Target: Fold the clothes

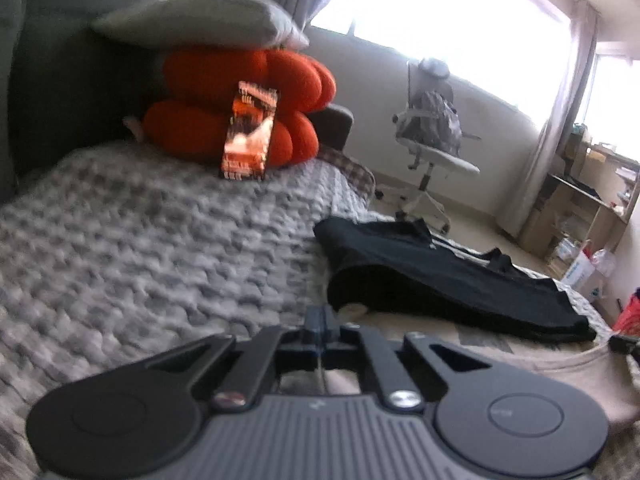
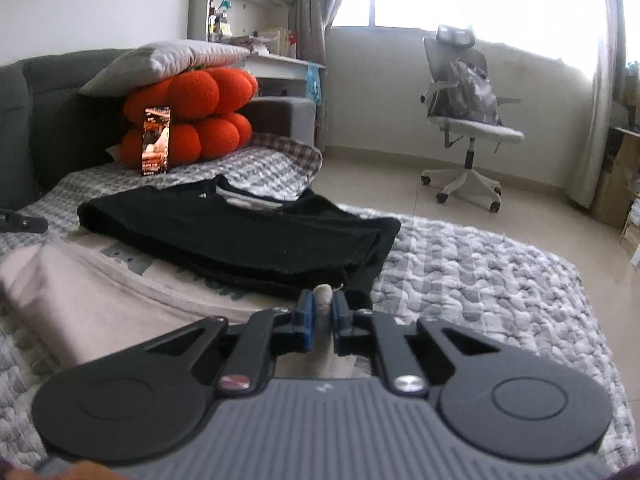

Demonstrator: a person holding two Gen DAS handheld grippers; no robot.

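A beige garment (image 2: 92,300) lies spread on the bed, its far part under a folded black shirt (image 2: 240,232). My right gripper (image 2: 322,304) is shut on a fold of the beige garment, which pokes up between the blue pads. In the left wrist view my left gripper (image 1: 320,328) has its jaws together over the beige garment (image 1: 560,372), with cloth seen under the fingers; whether it pinches it I cannot tell. The black shirt (image 1: 440,280) lies just beyond it.
The bed has a grey checked quilt (image 1: 140,240). At its head stand an orange cushion (image 2: 192,120), a grey pillow (image 2: 172,58) and a propped phone (image 2: 156,140). A white office chair (image 2: 468,120) stands on the tiled floor. Shelves (image 1: 580,208) are at the right.
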